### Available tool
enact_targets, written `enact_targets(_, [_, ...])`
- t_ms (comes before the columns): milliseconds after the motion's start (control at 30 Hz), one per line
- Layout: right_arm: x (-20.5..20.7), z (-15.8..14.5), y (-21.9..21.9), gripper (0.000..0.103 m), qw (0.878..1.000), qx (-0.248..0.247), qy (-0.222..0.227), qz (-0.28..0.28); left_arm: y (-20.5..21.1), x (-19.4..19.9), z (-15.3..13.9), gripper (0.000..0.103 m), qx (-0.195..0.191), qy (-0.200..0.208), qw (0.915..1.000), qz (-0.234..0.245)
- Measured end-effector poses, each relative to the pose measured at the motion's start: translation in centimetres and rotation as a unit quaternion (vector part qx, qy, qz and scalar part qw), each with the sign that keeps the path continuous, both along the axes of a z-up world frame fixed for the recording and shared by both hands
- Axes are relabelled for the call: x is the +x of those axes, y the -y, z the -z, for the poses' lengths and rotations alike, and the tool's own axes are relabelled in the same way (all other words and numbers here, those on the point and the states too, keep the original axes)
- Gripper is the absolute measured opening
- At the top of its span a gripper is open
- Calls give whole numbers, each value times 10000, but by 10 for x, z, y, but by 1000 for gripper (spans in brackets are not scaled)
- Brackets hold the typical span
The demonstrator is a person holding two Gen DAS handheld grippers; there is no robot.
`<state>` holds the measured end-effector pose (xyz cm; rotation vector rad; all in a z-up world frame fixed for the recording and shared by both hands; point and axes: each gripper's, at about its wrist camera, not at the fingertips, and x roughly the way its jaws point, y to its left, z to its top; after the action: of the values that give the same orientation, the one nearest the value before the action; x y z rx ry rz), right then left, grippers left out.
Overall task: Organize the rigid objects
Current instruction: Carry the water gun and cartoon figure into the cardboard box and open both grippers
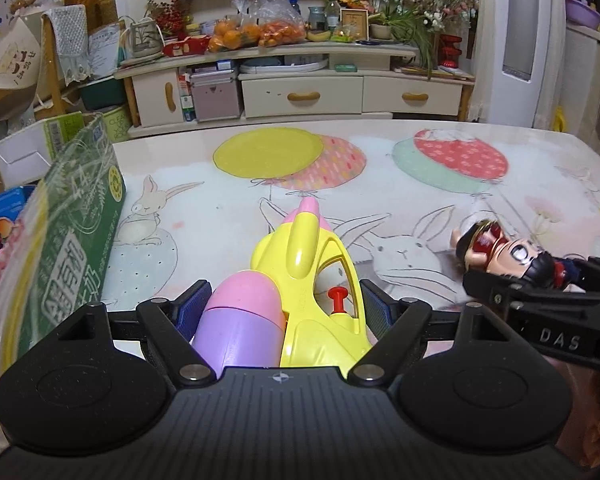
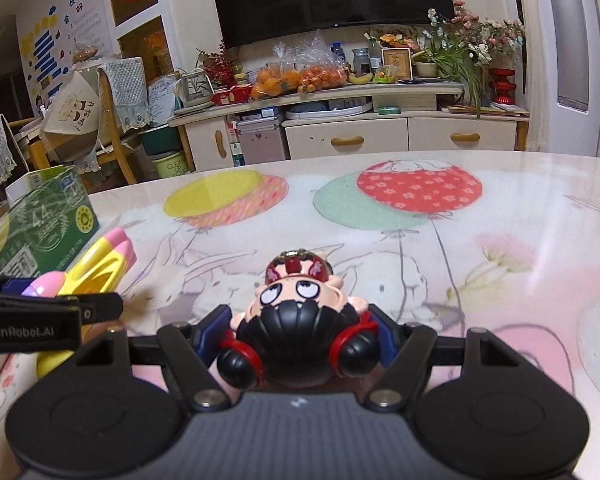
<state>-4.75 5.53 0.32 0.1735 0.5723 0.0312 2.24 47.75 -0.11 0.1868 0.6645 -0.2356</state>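
Dim indoor light, bowed fisheye edges

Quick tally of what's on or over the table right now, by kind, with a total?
Toys held in a gripper: 2, water gun in the left gripper, doll figure in the right gripper
Boxes: 1, green carton at the table's left edge
Total: 3

Yellow-pink water gun [image 1: 312, 280], purple tank, nozzle pointing away, above tabletop [image 1: 380, 184]. Black-haired doll figurine [image 2: 304, 320] lying face-up, right of gun.
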Motion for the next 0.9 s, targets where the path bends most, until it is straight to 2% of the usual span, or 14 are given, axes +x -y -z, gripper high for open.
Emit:
enact_targets(567, [-43,-12,-29,71,9994,-313,-73,-129,-14,-31,-17,98,-187,309,9990,253])
enact_targets(900, [-55,-25,-48,71,9988,-439,-34,-208,-20,-44,-30,98,-286,625,9972,303])
